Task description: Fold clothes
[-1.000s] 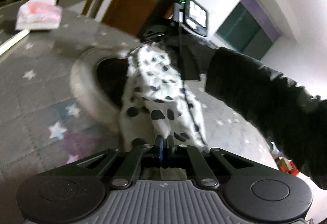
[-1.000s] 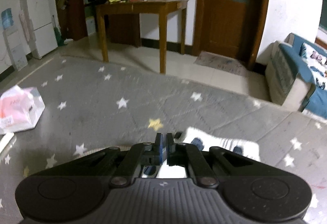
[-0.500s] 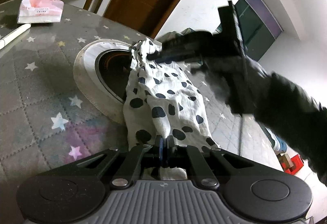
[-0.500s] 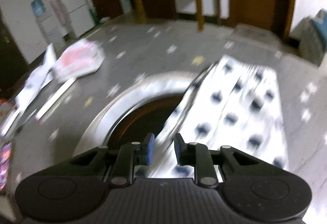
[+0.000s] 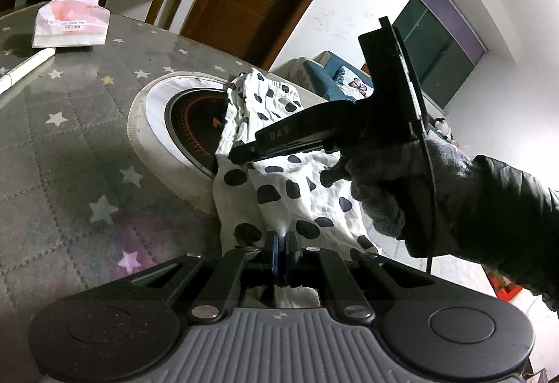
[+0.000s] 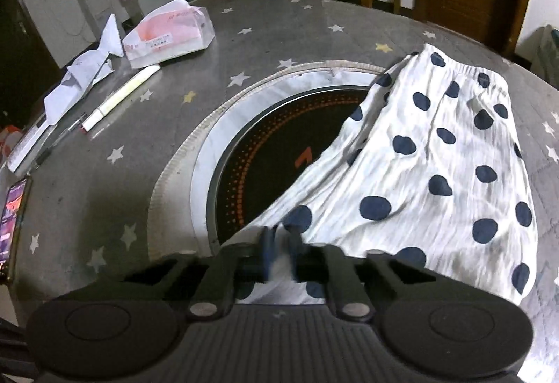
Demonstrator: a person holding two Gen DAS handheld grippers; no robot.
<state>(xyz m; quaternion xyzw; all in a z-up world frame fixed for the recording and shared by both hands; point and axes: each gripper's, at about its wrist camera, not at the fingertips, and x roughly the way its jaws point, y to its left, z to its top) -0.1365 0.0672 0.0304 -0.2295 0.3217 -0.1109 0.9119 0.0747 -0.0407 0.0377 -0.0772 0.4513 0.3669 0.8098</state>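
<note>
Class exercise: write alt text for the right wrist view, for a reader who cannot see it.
A white garment with dark polka dots lies partly over a round black cooktop set into a grey star-patterned table, its near edge between the fingers of the right hand-held gripper. A tissue pack, a pen and a phone lie to the left.

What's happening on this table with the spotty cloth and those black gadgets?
A person is folding a white garment with dark dots using two hand-held grippers. The left gripper is shut on one edge of the cloth. The right gripper, held in a gloved hand, sits at another edge with cloth between its fingers; blur hides whether it grips. The garment lies partly over a round cooktop set in the star-patterned table.
</note>
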